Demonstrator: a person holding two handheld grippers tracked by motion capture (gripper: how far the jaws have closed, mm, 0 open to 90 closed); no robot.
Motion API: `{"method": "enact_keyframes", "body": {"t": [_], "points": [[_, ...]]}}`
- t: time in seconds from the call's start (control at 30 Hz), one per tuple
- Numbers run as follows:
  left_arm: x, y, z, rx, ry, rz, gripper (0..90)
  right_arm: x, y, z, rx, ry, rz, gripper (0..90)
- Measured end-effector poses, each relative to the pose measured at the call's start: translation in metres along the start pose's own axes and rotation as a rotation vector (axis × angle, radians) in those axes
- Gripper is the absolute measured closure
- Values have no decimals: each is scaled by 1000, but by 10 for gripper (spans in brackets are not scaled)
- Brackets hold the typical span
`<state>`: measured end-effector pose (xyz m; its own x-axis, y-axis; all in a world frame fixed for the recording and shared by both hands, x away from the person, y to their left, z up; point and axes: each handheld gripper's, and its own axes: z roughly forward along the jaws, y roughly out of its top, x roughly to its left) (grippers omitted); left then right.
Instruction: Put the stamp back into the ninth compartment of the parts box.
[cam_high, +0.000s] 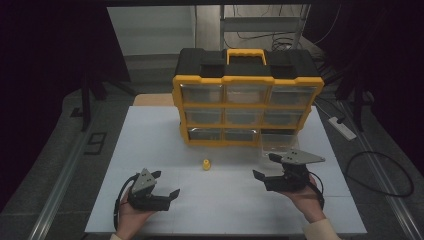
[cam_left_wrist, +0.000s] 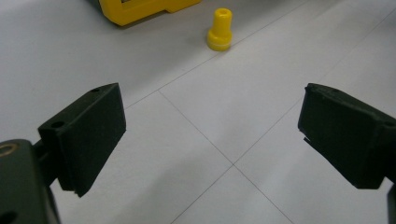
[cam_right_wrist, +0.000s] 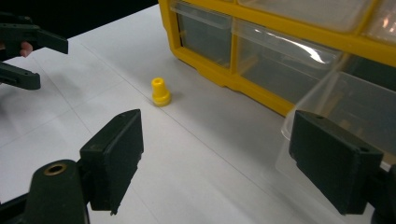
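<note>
A small yellow plug-shaped part (cam_high: 206, 164) stands upright on the white table (cam_high: 150, 135), in front of a yellow and black drawer organizer (cam_high: 247, 97). It shows in the left gripper view as the yellow part (cam_left_wrist: 220, 30), far ahead of the jaws, and in the right gripper view as the yellow part (cam_right_wrist: 160, 91), ahead and to the left. My left gripper (cam_high: 162, 184) is open at the front left with nothing in it. My right gripper (cam_high: 264, 166) is open at the front right, empty. A clear drawer (cam_high: 278, 142) is pulled out of the bottom right slot, just beyond the right gripper.
The organizer (cam_right_wrist: 280, 42) has three rows of clear drawers and a yellow carry handle (cam_high: 245, 52). A power strip (cam_high: 342, 127) and cables lie on the floor to the right. Bare table stretches between the two grippers.
</note>
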<state>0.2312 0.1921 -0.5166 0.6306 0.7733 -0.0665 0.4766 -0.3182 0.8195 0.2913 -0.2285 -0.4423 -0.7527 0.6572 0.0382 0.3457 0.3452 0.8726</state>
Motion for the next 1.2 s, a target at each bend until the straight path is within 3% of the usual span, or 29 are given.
{"method": "enact_keyframes", "body": {"t": [0.57, 1.2], "points": [[-1, 0, 0, 1, 0, 2, 81, 9, 8, 17, 20, 14, -24, 190], [-1, 0, 0, -2, 2, 3, 83, 22, 15, 49, 59, 48, -61, 200]]}}
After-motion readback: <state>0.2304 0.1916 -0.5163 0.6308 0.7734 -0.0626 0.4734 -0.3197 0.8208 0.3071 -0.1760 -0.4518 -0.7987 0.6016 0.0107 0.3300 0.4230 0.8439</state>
